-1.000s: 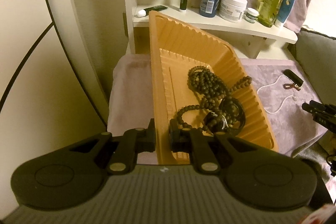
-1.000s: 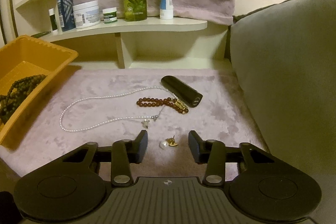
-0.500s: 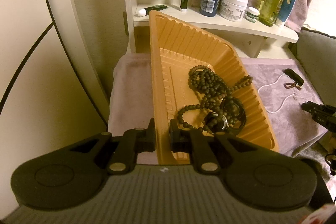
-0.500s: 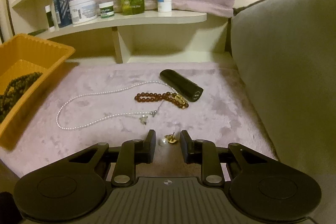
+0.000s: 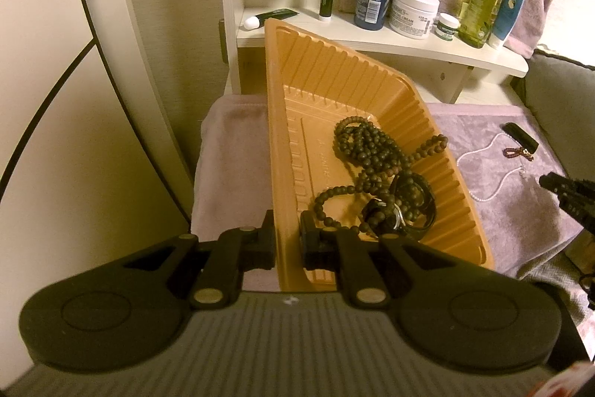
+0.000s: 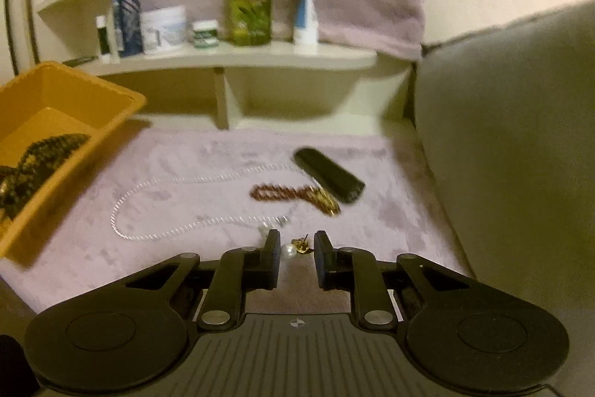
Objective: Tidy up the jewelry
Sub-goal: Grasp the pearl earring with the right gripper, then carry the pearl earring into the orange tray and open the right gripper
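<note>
My left gripper [image 5: 288,237] is shut on the near rim of an orange tray [image 5: 275,151] and holds it tilted. Dark bead necklaces [image 5: 366,151] and a black watch [image 5: 407,207] lie in the tray. The tray [image 6: 122,99] also shows at the left of the right wrist view. My right gripper [image 6: 296,250] has its jaws closed around a pearl and gold earring [image 6: 293,248], which looks held between them. Beyond it on the purple cloth lie a white pearl necklace [image 6: 156,188], a brown bead bracelet [image 6: 282,192] and a black case [image 6: 329,179].
A white shelf [image 6: 238,60] at the back carries bottles, jars and tubes. A grey cushion [image 6: 513,121] stands on the right. A white mirror frame [image 5: 122,36] rises at the left. The purple cloth [image 6: 208,155] covers the surface.
My right gripper has narrowed its jaws onto the earring and has moved forward and a little left. My left gripper keeps holding the tray, nearly still.
</note>
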`<action>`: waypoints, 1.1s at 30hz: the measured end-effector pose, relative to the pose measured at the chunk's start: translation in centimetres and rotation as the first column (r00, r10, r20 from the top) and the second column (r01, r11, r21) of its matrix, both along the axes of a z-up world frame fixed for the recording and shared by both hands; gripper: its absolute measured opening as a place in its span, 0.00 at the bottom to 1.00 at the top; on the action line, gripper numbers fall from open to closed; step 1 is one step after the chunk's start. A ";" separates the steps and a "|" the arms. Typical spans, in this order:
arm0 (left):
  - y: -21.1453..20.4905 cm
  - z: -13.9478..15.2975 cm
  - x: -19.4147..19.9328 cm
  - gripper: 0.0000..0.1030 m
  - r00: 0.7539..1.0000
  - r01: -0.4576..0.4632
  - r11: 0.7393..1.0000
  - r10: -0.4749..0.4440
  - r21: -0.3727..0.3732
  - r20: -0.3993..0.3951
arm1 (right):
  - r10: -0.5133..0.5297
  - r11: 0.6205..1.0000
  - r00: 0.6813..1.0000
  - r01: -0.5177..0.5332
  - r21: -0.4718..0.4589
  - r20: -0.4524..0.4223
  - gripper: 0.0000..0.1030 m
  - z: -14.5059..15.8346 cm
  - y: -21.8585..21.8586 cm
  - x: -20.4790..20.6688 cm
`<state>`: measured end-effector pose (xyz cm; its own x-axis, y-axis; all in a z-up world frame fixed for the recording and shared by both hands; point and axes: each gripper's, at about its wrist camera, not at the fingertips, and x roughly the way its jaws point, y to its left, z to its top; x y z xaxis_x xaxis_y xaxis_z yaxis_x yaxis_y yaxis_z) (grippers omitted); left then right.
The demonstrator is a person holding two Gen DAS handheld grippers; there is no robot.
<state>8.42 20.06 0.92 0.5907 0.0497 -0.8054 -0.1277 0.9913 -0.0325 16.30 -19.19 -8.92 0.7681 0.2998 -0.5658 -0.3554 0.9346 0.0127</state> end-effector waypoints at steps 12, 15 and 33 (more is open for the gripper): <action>-0.1 0.0 0.0 0.10 1.000 -0.002 1.000 0.002 0.006 -0.002 | 0.283 0.952 0.957 -0.289 0.103 0.067 0.19 3.9 8.8 -1.1; -0.1 0.0 0.0 0.10 1.000 -0.002 1.000 0.002 0.005 -0.003 | 0.353 0.927 0.933 -0.359 0.109 0.075 0.19 4.2 11.5 -1.7; -0.2 -0.1 0.0 0.10 1.000 -0.004 1.000 0.004 0.006 -0.007 | 0.558 0.823 0.829 -0.557 0.110 0.030 0.19 3.2 18.7 -2.2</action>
